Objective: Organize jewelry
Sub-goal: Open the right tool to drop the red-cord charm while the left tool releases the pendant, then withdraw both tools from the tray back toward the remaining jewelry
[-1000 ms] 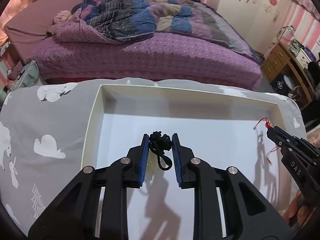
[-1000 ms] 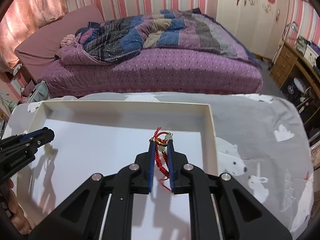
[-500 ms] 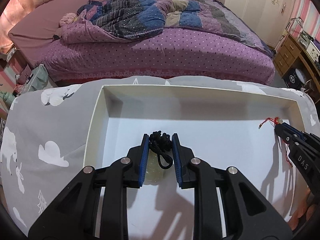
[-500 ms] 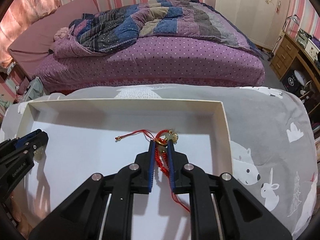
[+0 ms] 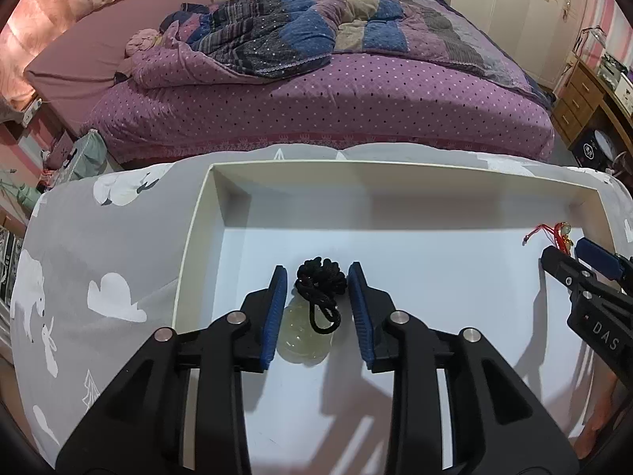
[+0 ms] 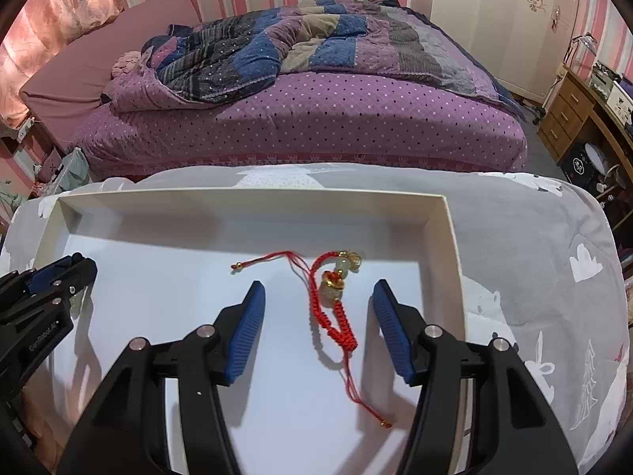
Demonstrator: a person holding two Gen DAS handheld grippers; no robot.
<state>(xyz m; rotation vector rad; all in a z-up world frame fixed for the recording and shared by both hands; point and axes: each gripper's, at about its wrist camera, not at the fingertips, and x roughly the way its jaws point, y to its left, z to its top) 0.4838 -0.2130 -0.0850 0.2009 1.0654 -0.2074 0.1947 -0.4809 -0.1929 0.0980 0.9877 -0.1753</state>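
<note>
You are at the release step: both pieces lie inside the white tray (image 6: 443, 213), and your next move is, I judge, to lift both grippers straight up without snagging a cord. Your right gripper (image 6: 318, 297) has just been opening and stands released around the red cord bracelet (image 6: 336, 316) at the tray's right. Your left gripper (image 5: 316, 283) has just been opening too, pads apart from the black cord pendant (image 5: 316, 301) at the left. Count: one tray, two pieces, two grippers.
</note>
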